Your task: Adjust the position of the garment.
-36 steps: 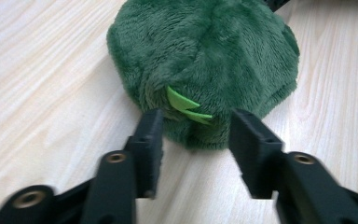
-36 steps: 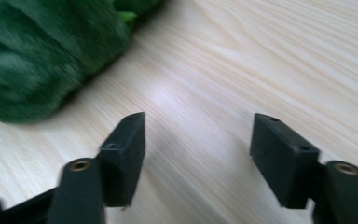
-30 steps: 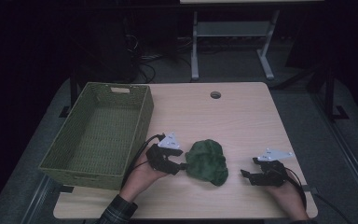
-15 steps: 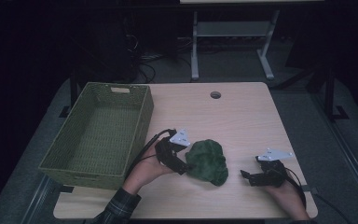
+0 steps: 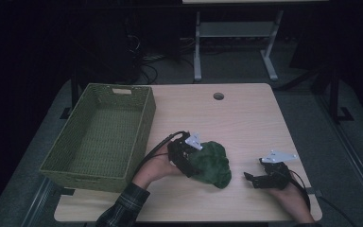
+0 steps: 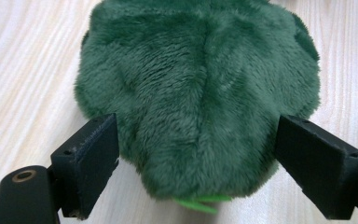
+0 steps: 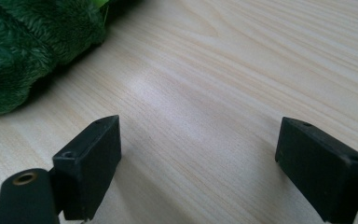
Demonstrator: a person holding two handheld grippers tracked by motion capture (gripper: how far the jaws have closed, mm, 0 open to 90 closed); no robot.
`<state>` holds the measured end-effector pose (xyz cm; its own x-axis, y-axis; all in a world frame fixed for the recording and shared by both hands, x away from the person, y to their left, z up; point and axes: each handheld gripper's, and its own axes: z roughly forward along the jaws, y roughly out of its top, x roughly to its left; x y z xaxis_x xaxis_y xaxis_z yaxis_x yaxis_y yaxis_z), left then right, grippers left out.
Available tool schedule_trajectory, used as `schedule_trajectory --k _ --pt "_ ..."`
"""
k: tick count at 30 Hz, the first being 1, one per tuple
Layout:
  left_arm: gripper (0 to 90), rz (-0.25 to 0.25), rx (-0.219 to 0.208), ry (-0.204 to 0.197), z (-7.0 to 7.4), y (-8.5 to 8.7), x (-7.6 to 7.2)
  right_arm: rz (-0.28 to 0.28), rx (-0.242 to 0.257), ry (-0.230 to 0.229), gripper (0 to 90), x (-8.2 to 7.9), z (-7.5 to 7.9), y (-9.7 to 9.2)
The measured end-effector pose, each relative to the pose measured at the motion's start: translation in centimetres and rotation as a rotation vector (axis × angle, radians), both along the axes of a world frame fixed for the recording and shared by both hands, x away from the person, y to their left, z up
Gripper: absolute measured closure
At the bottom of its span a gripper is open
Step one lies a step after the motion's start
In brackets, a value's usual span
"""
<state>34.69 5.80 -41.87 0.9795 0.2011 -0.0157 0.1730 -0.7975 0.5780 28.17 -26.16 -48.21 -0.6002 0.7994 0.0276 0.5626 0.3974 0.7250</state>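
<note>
Two handheld grippers, one green plush toy (image 5: pixel 211 163) and one woven basket (image 5: pixel 101 136) share a light wood table (image 5: pixel 246 118). Plush lies near table's front edge, centre, just right of basket. Left gripper (image 5: pixel 187 158), held by the person's left hand (image 5: pixel 157 166), sits at the plush's left side w/ jaws spread wide; in left gripper view (image 6: pixel 196 168) the fuzzy green body (image 6: pixel 196 88) bulges betw. both black jaws, which flank it but aren't clamped. A bright green tab pokes out under the plush's near edge. Right gripper (image 5: pixel 255 179) rests on bare tabletop well right of plush, jaws likewise apart w/ nothing betw. them; right gripper view (image 7: pixel 198 168) shows wood grain ahead and plush (image 7: pixel 32 42) at upper left. Basket is olive-green w/ a handle cutout in its far wall. One round cable hole (image 5: pixel 218 96) near table's far edge. Behind table: a grey metal stand (image 5: pixel 236 38) and tangled cables (image 5: pixel 146 52) on dark floor.
</note>
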Motion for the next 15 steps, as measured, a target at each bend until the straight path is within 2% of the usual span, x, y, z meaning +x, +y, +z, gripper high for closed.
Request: schedule_trajectory --k 4,9,15 --pt "13.3 -0.021 0.006 0.010 -0.7 -0.5 0.2 -0.001 -0.001 0.000 13.9 0.0 0.0 0.0" --pt "13.2 -0.048 0.036 0.022 -1.8 -1.2 0.3 -0.004 -0.001 0.000 13.8 0.0 0.0 0.0" --pt "12.7 -0.043 0.045 0.029 -3.1 -1.6 0.4 -0.009 -0.001 0.001 13.9 0.0 0.0 0.0"
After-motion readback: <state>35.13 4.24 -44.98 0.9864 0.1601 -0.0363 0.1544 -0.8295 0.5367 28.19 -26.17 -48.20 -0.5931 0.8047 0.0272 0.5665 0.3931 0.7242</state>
